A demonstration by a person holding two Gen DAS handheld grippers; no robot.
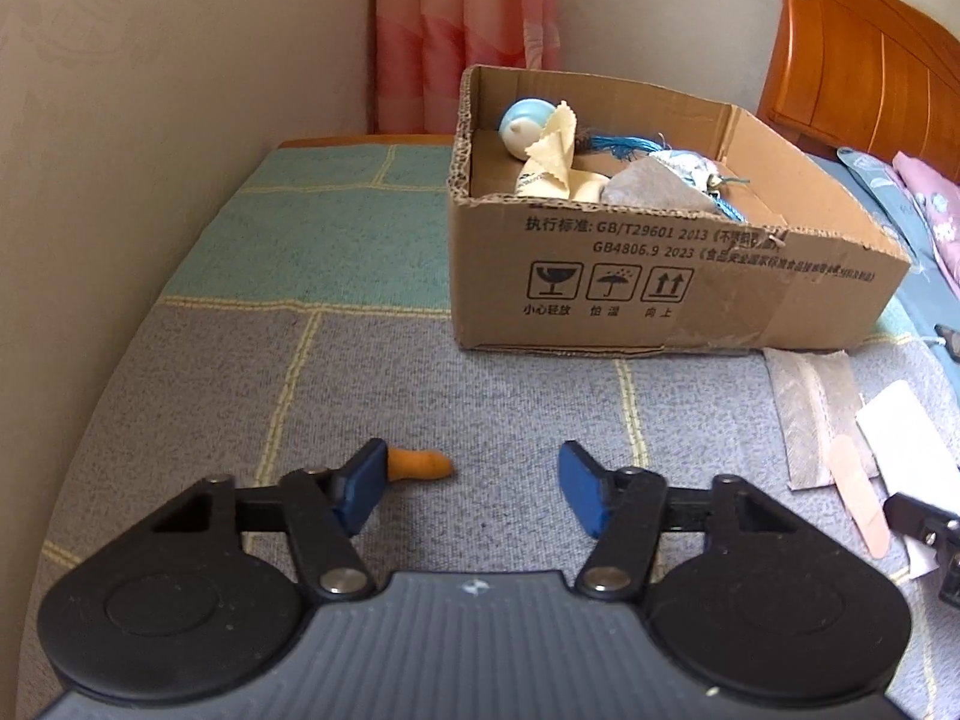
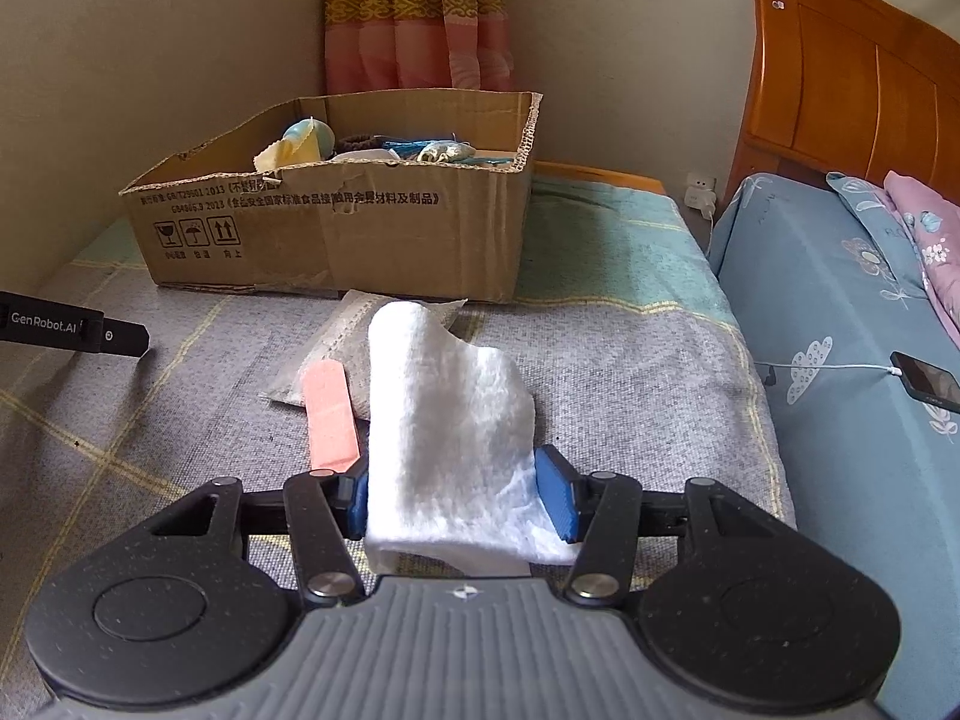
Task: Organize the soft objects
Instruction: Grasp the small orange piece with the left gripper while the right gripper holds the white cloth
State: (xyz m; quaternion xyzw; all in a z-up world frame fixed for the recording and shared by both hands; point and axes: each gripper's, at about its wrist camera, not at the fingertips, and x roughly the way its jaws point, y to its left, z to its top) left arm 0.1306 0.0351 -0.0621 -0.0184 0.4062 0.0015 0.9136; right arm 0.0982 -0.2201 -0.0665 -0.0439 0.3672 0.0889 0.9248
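Note:
A small orange foam piece point(image 1: 423, 464) lies on the grey-and-teal blanket point(image 1: 480, 396), just inside the left pad of my left gripper point(image 1: 471, 483). That gripper is open and neither pad presses on the piece. My right gripper point(image 2: 459, 498) is shut on a white fluffy cloth point(image 2: 444, 420), which rises up between its blue pads. An open cardboard box point(image 1: 600, 252) stands further back and holds a blue-and-white ball toy point(image 1: 522, 123), a cream cloth point(image 1: 552, 150), a grey cloth point(image 1: 654, 186) and blue tassels.
A grey pouch point(image 2: 336, 354) with a pink plaster strip point(image 2: 329, 414) on it lies in front of the box point(image 2: 360, 228). The wall runs along the left. To the right are a blue bed point(image 2: 840, 330), a phone point(image 2: 927, 381) on a cable and a wooden headboard point(image 2: 852, 90).

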